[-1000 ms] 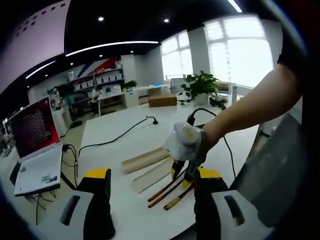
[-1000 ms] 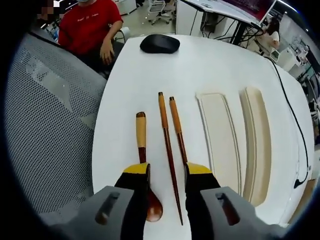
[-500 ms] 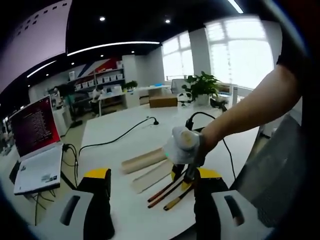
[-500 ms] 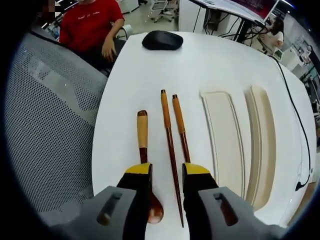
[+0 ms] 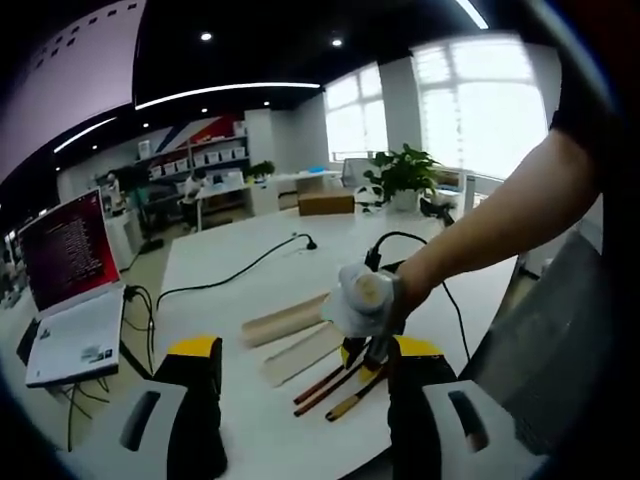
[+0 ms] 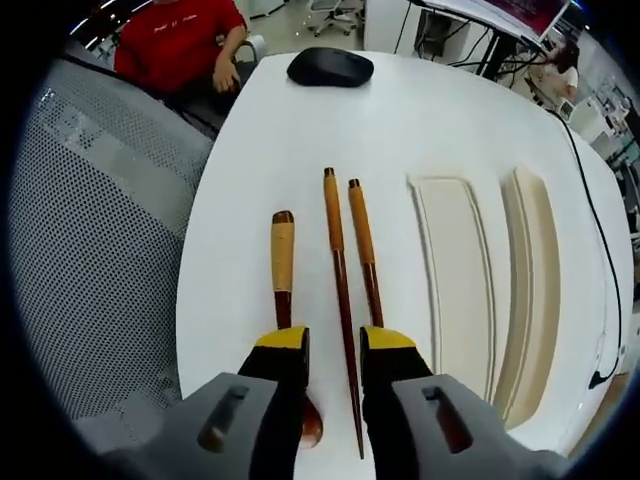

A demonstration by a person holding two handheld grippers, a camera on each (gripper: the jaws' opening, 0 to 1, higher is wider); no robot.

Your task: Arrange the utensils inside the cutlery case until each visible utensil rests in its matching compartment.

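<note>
On the counter (image 6: 300, 140), your right gripper (image 6: 334, 342) straddles one chopstick (image 6: 338, 280) with narrowed jaws, spoon (image 6: 283, 290) beside, while your left gripper (image 5: 300, 362) hovers wide apart.

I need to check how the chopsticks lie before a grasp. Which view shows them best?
The right gripper view: the chopsticks run full length across the white table, one between the right hand-held gripper jaws. In the left gripper view they look small, partly behind that gripper.

We can read no text anywhere; the laptop (image 5: 70, 262) screen seems to carry lines of writing, but they are too blurred to make out.
</note>
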